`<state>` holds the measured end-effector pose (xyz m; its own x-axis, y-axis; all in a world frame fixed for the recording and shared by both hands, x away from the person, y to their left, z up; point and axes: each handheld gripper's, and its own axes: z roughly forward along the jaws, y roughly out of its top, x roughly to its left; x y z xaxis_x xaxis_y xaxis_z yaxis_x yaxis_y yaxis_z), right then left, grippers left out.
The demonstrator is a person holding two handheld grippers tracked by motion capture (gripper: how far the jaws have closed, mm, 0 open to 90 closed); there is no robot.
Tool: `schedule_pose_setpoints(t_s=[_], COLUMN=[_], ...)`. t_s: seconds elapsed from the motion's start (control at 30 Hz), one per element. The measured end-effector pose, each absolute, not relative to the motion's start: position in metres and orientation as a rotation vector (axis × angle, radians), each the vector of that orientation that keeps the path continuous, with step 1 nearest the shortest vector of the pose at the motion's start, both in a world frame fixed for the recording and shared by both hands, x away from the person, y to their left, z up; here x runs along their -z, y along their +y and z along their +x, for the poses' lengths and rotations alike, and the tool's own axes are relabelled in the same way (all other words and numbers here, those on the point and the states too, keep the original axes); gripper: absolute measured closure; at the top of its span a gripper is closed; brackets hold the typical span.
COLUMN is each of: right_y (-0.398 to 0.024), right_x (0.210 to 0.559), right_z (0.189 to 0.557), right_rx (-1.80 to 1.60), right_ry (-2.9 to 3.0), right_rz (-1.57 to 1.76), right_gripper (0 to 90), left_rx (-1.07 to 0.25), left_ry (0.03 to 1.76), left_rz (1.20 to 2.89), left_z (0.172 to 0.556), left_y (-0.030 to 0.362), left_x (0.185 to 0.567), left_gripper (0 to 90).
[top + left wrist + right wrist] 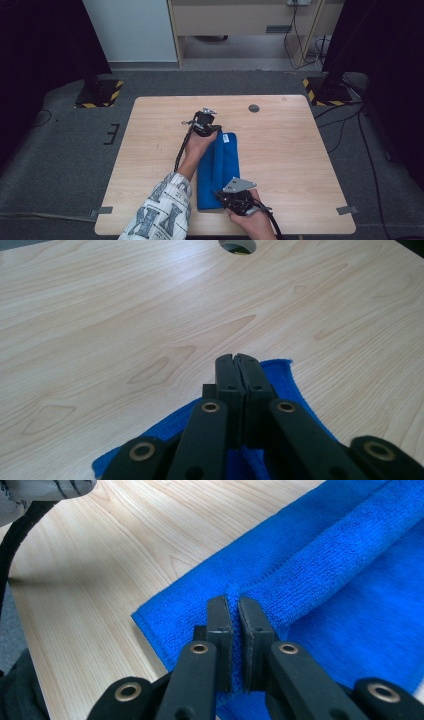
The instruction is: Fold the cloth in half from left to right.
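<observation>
A blue towel (217, 165) lies folded into a long strip on the wooden table (285, 150), running from the middle toward the near edge. My left gripper (216, 131) is at the towel's far end. Its jaws are shut on the cloth there (235, 360), and the towel's corner (280, 375) shows just behind them. My right gripper (221, 193) is at the near end, shut on a raised fold of the towel (235, 602). The blue cloth (325, 555) stretches away from it in a ridge.
A round cable hole (254, 108) is set in the table's far side. Two stands with yellow-black bases (97, 92) (325, 91) flank the far corners, with cables on the grey floor. A patterned sleeve (160, 212) crosses the near left edge.
</observation>
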<state>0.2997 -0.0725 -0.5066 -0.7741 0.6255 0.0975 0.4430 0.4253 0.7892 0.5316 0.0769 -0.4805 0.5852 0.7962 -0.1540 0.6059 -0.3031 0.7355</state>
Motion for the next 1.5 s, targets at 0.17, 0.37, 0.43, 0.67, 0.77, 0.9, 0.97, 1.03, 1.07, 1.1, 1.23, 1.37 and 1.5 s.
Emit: schedule_pose_setpoints(t_s=[0.17,0.37,0.43,0.67,0.77,0.9,0.97,1.03,1.07,1.1,1.23,1.37,1.5], right_y=[-0.081,-0.089,-0.092,-0.1,-0.1,-0.103,-0.105,-0.108,-0.109,-0.111,-0.115,-0.118,-0.119], right_x=[0.508,0.508,0.508,0.509,0.509,0.508,0.508,0.508,0.507,0.507,0.505,0.505,0.505], right_z=[0.299,0.3,0.301,0.303,0.303,0.302,0.302,0.303,0.304,0.304,0.307,0.312,0.315], right_rx=[-1.246,-1.245,-1.242,-1.231,-1.227,-1.197,-1.179,-1.176,-1.18,-1.183,-1.18,-1.175,-1.174], right_ry=[2.48,2.477,2.48,2.476,2.488,2.49,2.477,2.474,2.468,2.465,2.438,2.427,2.42], right_rz=[0.94,0.952,0.952,0.976,0.978,0.967,0.987,1.001,1.005,1.007,1.019,1.042,1.051], right_gripper=[84.6,84.1,84.0,82.0,79.0,69.9,60.4,51.7,46.3,41.0,28.0,20.9,18.1], left_rx=[-0.31,-0.319,-0.32,-0.331,-0.322,-0.317,-0.313,-0.312,-0.319,-0.322,-0.319,-0.334,-0.32], left_ry=[1.119,1.117,1.117,1.13,1.128,1.137,1.139,1.126,1.121,1.117,1.103,1.076,1.049], left_rz=[2.037,2.023,2.024,2.018,2.016,2.013,2.001,1.992,1.988,1.98,1.97,1.965,1.948], left_z=[0.532,0.534,0.534,0.536,0.537,0.537,0.537,0.536,0.536,0.535,0.533,0.529,0.528], left_y=[0.07,0.064,0.062,0.058,0.055,0.053,0.054,0.055,0.056,0.058,0.068,0.082,0.091], left_x=[0.485,0.488,0.488,0.492,0.494,0.497,0.496,0.494,0.492,0.49,0.483,0.48,0.479], left_gripper=[88.4,88.4,88.4,88.3,88.2,79.2,68.1,61.6,57.7,53.1,40.0,31.8,26.2])
